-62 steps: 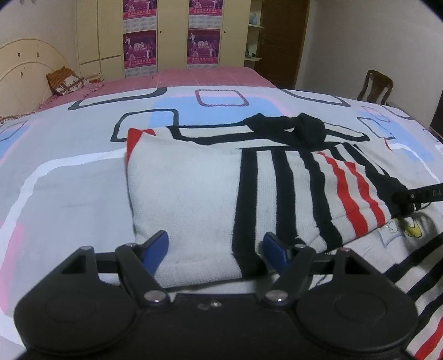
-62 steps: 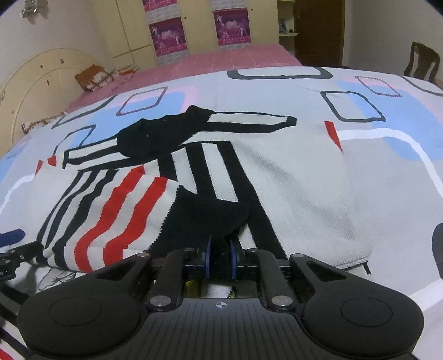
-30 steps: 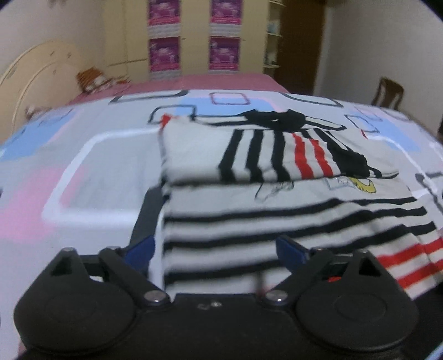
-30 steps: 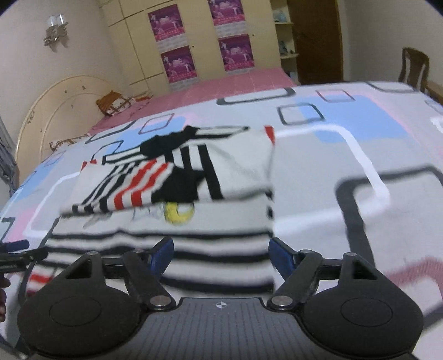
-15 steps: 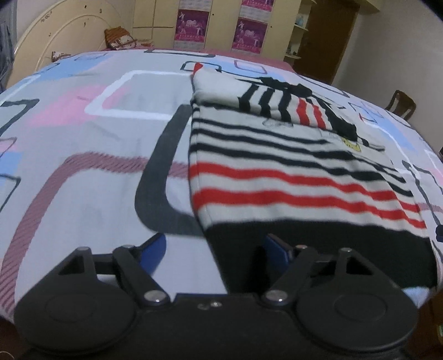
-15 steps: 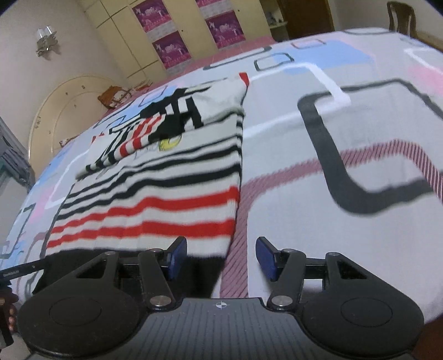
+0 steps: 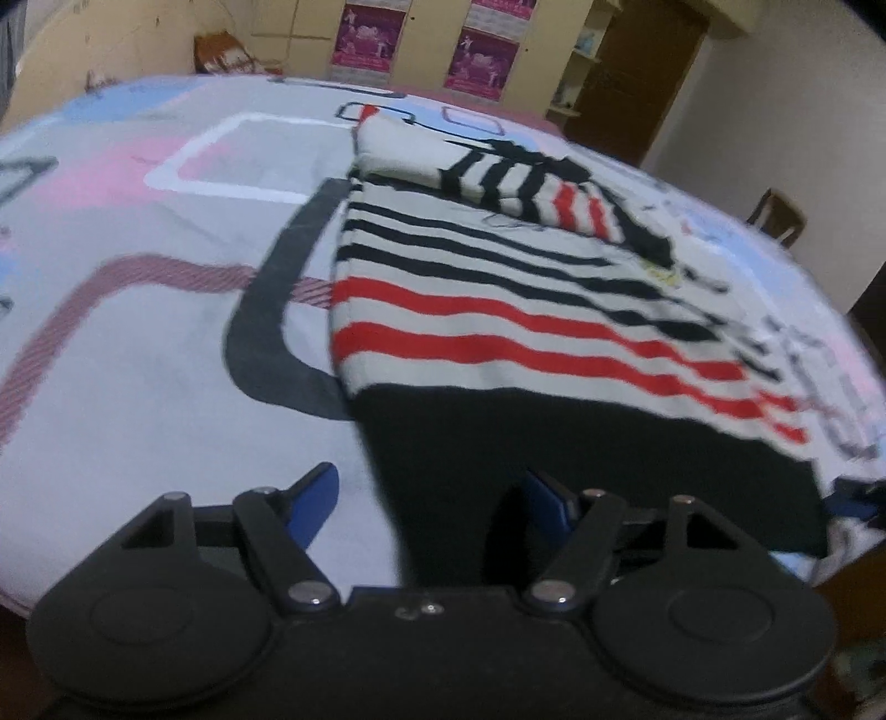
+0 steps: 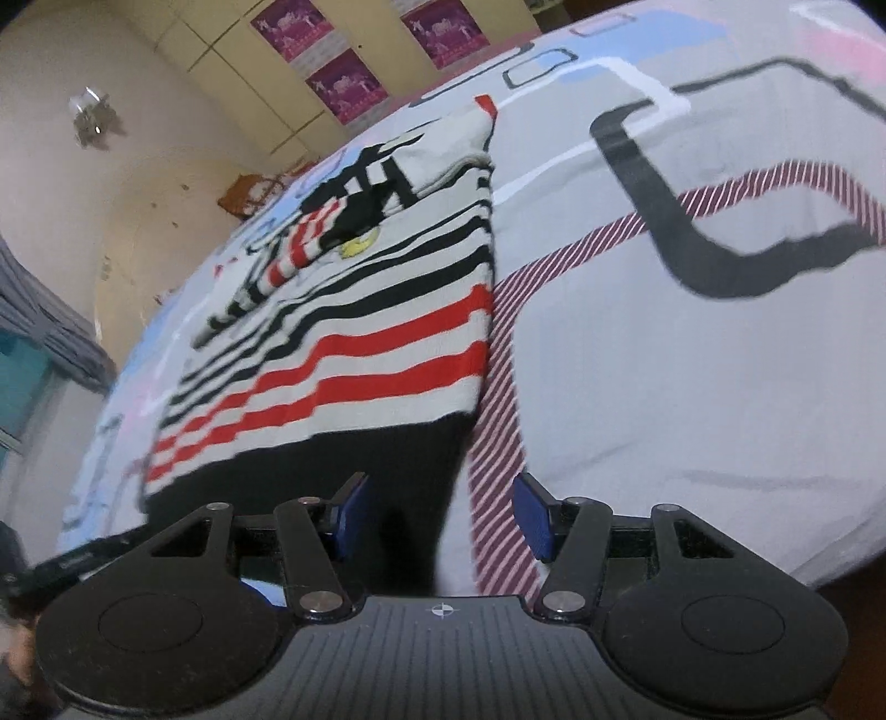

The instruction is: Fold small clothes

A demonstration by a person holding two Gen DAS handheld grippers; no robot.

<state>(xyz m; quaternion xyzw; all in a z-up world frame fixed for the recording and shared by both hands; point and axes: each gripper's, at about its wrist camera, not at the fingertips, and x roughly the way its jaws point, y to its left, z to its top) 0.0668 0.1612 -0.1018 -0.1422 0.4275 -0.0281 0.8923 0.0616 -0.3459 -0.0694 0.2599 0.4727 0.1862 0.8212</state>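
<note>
A small striped sweater [image 7: 498, 299] lies flat on the bed, white with black and red stripes and a black hem; its sleeves are folded across the far end. My left gripper [image 7: 432, 501] is open, its jaws straddling the hem's left corner at the bed's near edge. The sweater also shows in the right wrist view [image 8: 354, 343]. My right gripper [image 8: 437, 512] is open, its jaws straddling the hem's right corner. Neither gripper holds cloth.
The bedsheet [image 7: 138, 343] is grey with pink, blue and black shapes. A curved headboard [image 8: 127, 243] and a wardrobe with purple posters [image 7: 421, 50] stand behind. A wooden chair [image 7: 781, 216] is at the far right. The left gripper's tip [image 8: 88, 559] shows low left in the right view.
Both grippers pulled back from the folded sleeves to the sweater's black hem at the near bed edge. The right gripper let go of the sleeve and opened.
</note>
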